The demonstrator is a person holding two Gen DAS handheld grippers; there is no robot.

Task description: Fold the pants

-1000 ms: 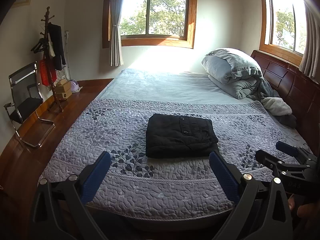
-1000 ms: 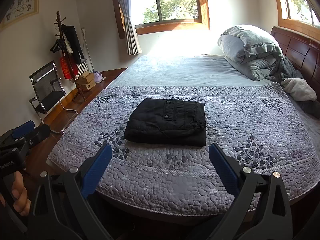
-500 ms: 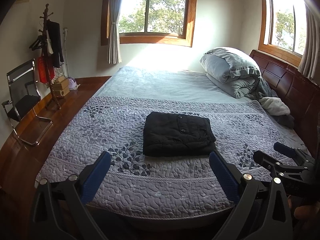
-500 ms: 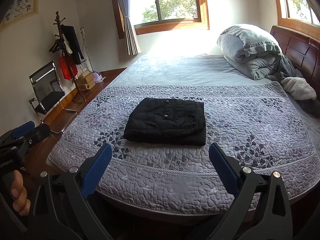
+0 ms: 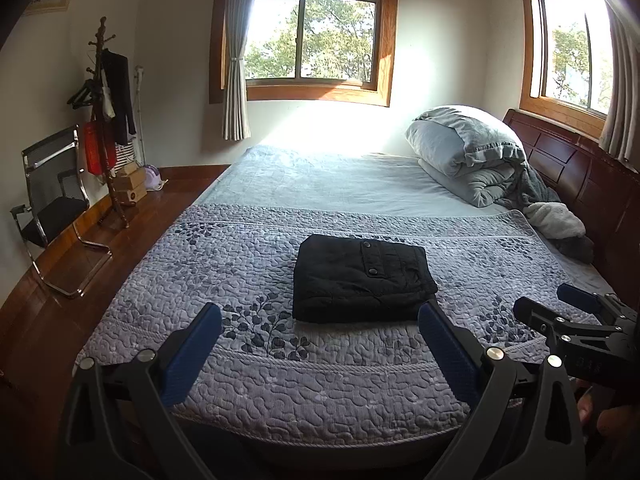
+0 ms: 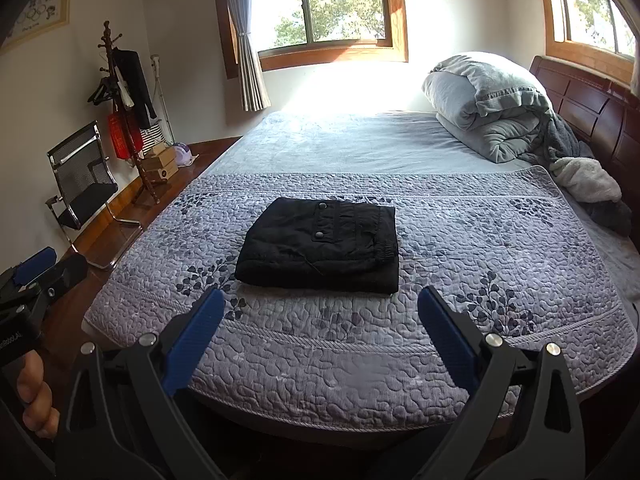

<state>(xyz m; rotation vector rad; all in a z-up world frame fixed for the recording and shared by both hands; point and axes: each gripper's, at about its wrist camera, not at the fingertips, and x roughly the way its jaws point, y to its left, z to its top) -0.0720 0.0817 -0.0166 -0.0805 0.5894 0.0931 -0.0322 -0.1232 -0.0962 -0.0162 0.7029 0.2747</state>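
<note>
The black pants (image 5: 362, 280) lie folded into a neat rectangle on the grey quilted bedspread (image 5: 280, 360); they also show in the right wrist view (image 6: 320, 252). My left gripper (image 5: 320, 328) is open and empty, held back near the bed's front edge, short of the pants. My right gripper (image 6: 320, 316) is open and empty, also in front of the pants. The right gripper shows at the right edge of the left wrist view (image 5: 560, 312). The left gripper shows at the left edge of the right wrist view (image 6: 40, 272).
A rolled grey duvet (image 5: 468, 152) and a white garment (image 5: 556, 220) lie by the wooden headboard (image 5: 580, 168). A black chair (image 5: 52, 208) and a coat stand (image 5: 106, 120) stand on the wooden floor to the left.
Both grippers have drawn back and risen slightly, so the pants sit a little farther away in view. The pants have not moved. Both stay open.
</note>
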